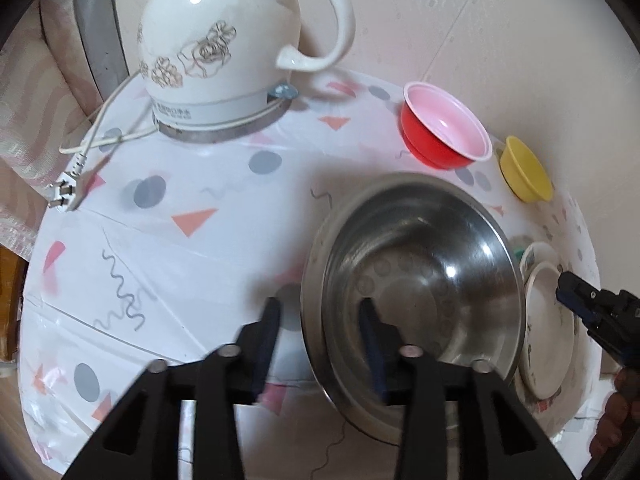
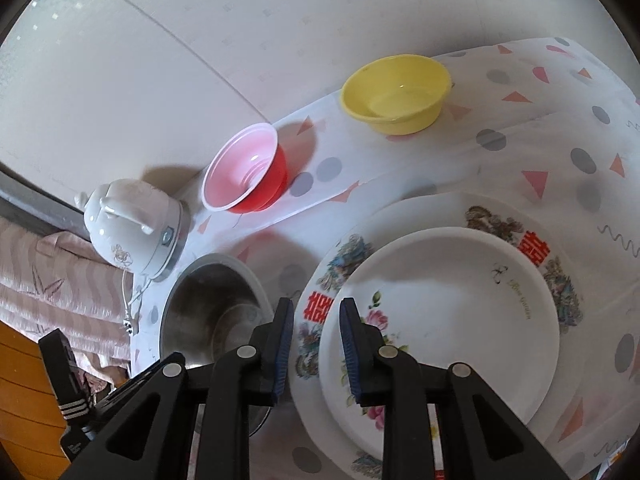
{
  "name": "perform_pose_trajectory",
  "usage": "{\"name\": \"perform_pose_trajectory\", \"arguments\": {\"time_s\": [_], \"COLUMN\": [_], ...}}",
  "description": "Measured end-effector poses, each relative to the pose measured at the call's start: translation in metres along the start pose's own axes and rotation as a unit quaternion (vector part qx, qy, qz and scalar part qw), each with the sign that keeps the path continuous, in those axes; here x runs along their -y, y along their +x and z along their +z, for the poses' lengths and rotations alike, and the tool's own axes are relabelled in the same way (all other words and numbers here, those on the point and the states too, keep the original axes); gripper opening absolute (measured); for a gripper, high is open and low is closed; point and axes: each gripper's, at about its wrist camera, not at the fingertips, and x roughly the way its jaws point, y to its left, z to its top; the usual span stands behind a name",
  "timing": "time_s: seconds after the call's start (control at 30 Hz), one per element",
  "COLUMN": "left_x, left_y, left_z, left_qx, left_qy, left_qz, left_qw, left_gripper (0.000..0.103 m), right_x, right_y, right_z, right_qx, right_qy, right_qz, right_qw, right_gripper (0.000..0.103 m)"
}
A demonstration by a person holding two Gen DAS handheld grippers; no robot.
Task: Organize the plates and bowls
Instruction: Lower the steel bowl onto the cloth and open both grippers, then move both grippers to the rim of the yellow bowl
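Observation:
A steel bowl (image 1: 416,300) sits on the patterned tablecloth; it also shows in the right wrist view (image 2: 212,316). My left gripper (image 1: 322,320) is open, its jaws either side of the bowl's near-left rim. A small white floral plate (image 2: 440,320) lies stacked on a larger decorated plate (image 2: 532,240). My right gripper (image 2: 314,320) is open, straddling the left edge of the stacked plates. The right gripper also shows in the left wrist view (image 1: 568,292) over the plates (image 1: 548,332). A red bowl (image 2: 248,172) and a yellow bowl (image 2: 396,92) stand near the wall.
A white electric kettle (image 1: 224,48) with its cord and plug (image 1: 64,192) stands at the back left of the table (image 1: 160,240). The wall runs close behind the bowls. A striped cushion (image 2: 48,280) lies beyond the table's left edge.

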Motion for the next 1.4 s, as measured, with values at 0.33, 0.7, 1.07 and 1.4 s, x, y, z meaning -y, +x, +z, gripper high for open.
{"name": "perform_pose_trajectory", "arguments": {"time_s": [0.33, 0.7, 1.07, 1.4], "left_x": [0.024, 0.082, 0.127, 0.151], "left_y": [-0.01, -0.013, 0.001, 0.005], "left_z": [0.016, 0.037, 0.047, 0.058], "left_qx": [0.009, 0.018, 0.004, 0.004], "left_qy": [0.014, 0.057, 0.081, 0.093], "left_qz": [-0.005, -0.028, -0.032, -0.025], "left_qw": [0.9998, 0.9978, 0.9962, 0.9954], "left_gripper": [0.065, 0.08, 0.081, 0.084], "right_x": [0.014, 0.053, 0.085, 0.095], "right_y": [-0.006, -0.027, -0.027, -0.014], "right_z": [0.013, 0.053, 0.094, 0.125], "right_qx": [0.014, 0.053, 0.065, 0.059], "right_qy": [0.016, 0.033, 0.034, 0.026], "right_qz": [-0.003, -0.041, -0.079, -0.081], "right_qw": [1.0, 0.997, 0.994, 0.995], "right_gripper": [0.025, 0.03, 0.032, 0.034]}}
